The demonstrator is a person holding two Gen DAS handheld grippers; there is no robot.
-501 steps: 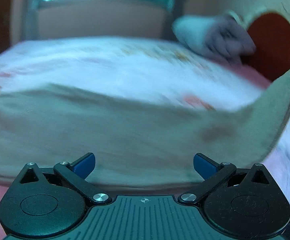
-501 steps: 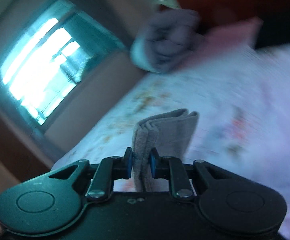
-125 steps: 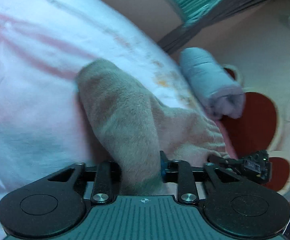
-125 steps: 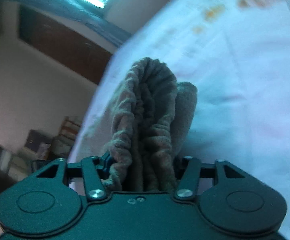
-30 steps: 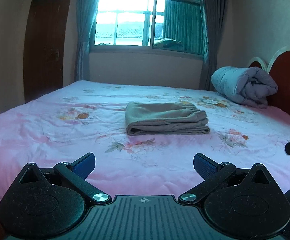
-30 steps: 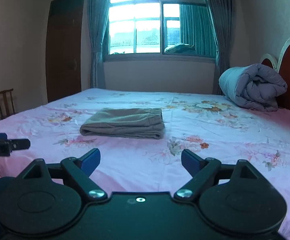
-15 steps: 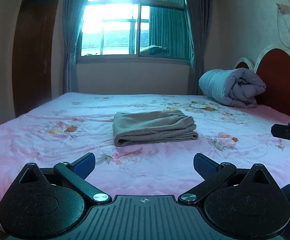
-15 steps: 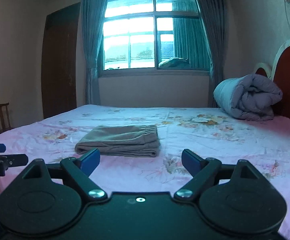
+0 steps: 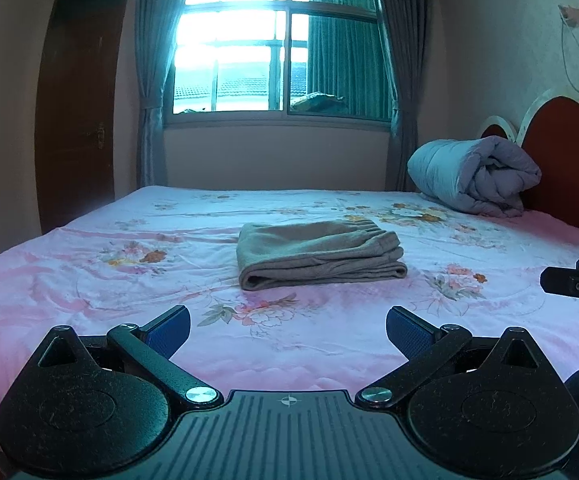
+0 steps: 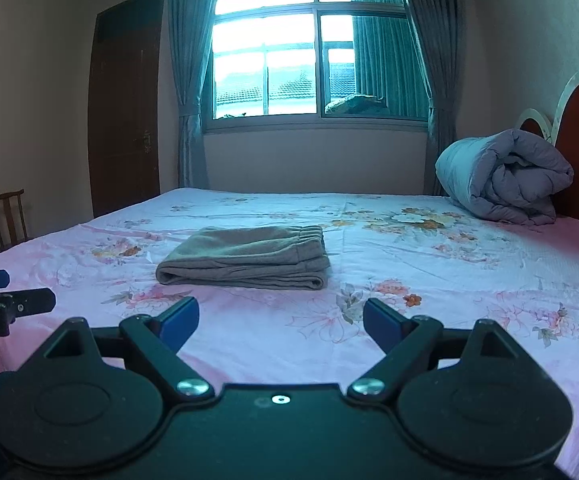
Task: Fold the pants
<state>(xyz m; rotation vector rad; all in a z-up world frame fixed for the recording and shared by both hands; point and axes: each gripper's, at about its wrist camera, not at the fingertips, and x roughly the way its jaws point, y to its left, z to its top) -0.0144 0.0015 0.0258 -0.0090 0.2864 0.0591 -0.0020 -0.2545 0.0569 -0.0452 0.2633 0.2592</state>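
Observation:
The grey-brown pants (image 9: 319, 254) lie folded in a flat stack in the middle of the pink floral bed (image 9: 89, 280), waistband toward the right. The right wrist view shows the same pants (image 10: 245, 258) ahead and slightly left. My left gripper (image 9: 288, 330) is open, well back from the pants near the bed's front edge, nothing between its blue pads. My right gripper (image 10: 281, 320) is open too, equally far back and empty. Each gripper shows at the edge of the other's view: the right one (image 9: 577, 284), the left one (image 10: 5, 300).
A rolled grey quilt (image 9: 473, 176) rests at the bed's far right against a red headboard (image 9: 569, 152). Beyond the bed are a curtained window (image 9: 281, 48) and a dark wooden door (image 9: 77, 112). A wooden chair (image 10: 7, 216) stands at the left wall.
Both grippers have drawn back and levelled out from the folded pants, which lie still on the bed. Both stay open.

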